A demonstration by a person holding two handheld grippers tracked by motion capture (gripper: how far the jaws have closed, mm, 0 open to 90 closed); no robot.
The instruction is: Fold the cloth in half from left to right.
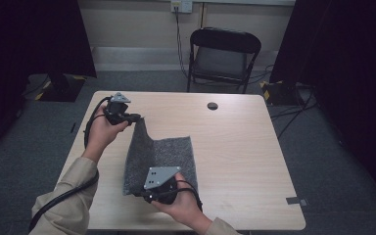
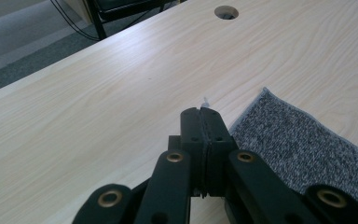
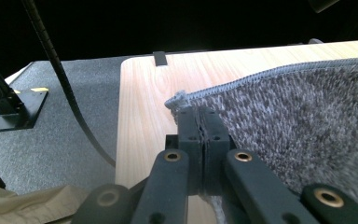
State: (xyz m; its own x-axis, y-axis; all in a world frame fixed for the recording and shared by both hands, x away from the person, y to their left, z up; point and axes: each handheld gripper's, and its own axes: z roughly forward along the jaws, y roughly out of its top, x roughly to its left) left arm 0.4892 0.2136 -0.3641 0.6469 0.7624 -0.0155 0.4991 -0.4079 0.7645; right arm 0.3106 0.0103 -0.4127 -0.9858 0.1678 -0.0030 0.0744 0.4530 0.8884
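A grey felt-like cloth [image 1: 169, 156] lies on the light wooden table [image 1: 245, 147], its left edge lifted off the surface. My left gripper [image 1: 137, 117] is shut on the cloth's far left corner; in the left gripper view its jaws [image 2: 202, 115] are pressed together with a sliver of cloth at the tip, and the cloth [image 2: 303, 140] drops away to the right. My right gripper [image 1: 146, 196] is shut on the near left corner. The right gripper view shows its jaws [image 3: 197, 116] pinching the stitched corner [image 3: 179, 99] of the cloth [image 3: 298, 121].
A round cable hole [image 1: 212, 105] sits near the table's far edge. A black folding chair [image 1: 223, 56] stands behind the table. A small grey tape strip [image 1: 296, 200] marks the near right corner. Dark curtains flank both sides.
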